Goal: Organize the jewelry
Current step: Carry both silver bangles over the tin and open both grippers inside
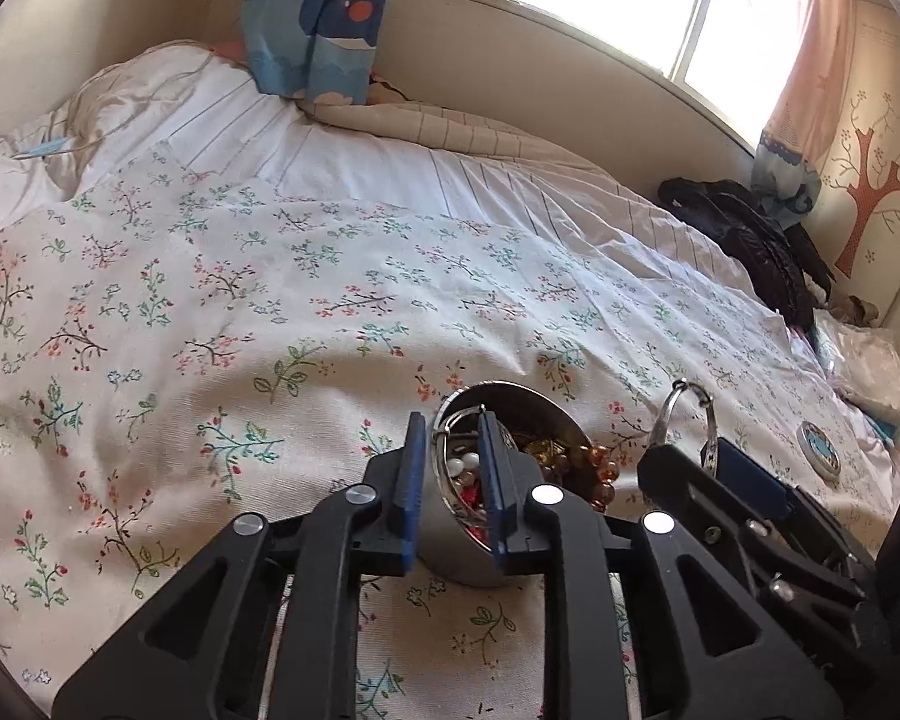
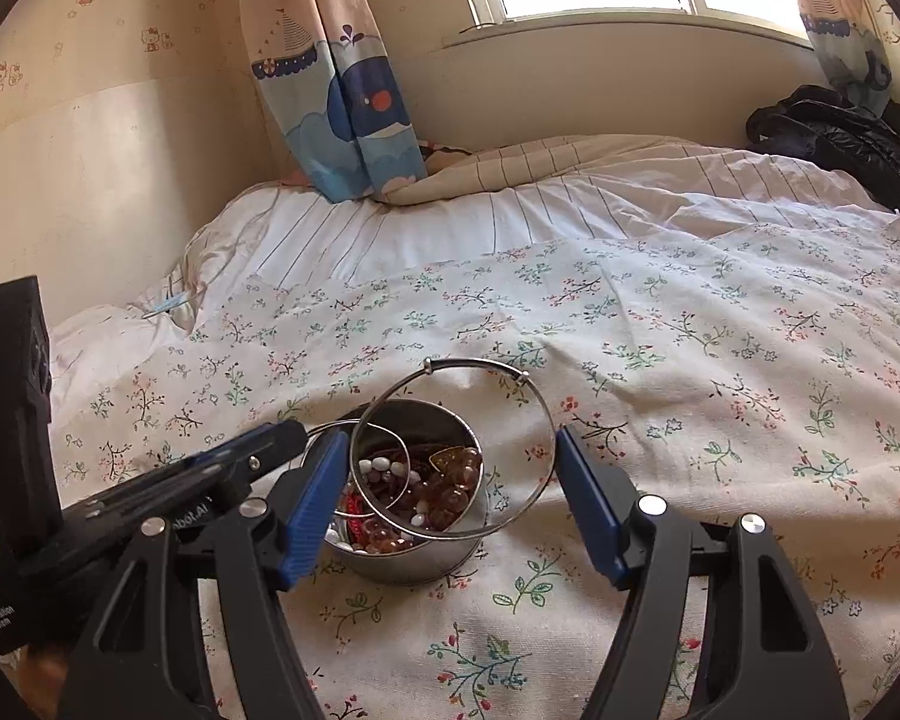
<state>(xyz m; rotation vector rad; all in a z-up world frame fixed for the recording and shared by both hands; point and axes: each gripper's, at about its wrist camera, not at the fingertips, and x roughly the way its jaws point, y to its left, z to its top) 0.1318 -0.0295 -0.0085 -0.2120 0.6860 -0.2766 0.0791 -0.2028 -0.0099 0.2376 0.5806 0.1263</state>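
On the flowery bedspread [image 2: 690, 324] right in front of me sits a small round metal tin [image 2: 426, 546], open at the top and stuffed with jewelry: amber-brown beads [image 2: 450, 480], a few white ones, some red bits, all in a heap. From my right wrist cam I can see the right gripper [image 2: 450, 483] with its blue pads spread wide, and a big thin silver bangle [image 2: 510, 378] spanning the gap between them, ends sitting against each pad, so it looks pinched across its width. The bangle hangs tilted over the tin, its lower edge in front of the tin's wall, and a second smaller silver ring [image 2: 384, 468] pokes out of the pile inside. My left gripper [image 1: 453, 474] comes in from the left side of that view. On the left cam its jaws are a little apart and straddle the near-left rim of the tin [image 1: 450, 546], one pad outside the wall and one inside over the beads; I honestly can't tell if the pads are actually touching the metal. That cam also shows the right gripper's [image 1: 684, 456] fingers off to the right, holding the bangle [image 1: 684, 414] edge-on. Further right on the bedspread [image 1: 210, 276] there's a little round lid [image 1: 817, 447] with a blue pattern, well apart from the tin. A black jacket [image 2: 840, 132] is dumped in the far corner by the curtain [image 2: 342, 90].
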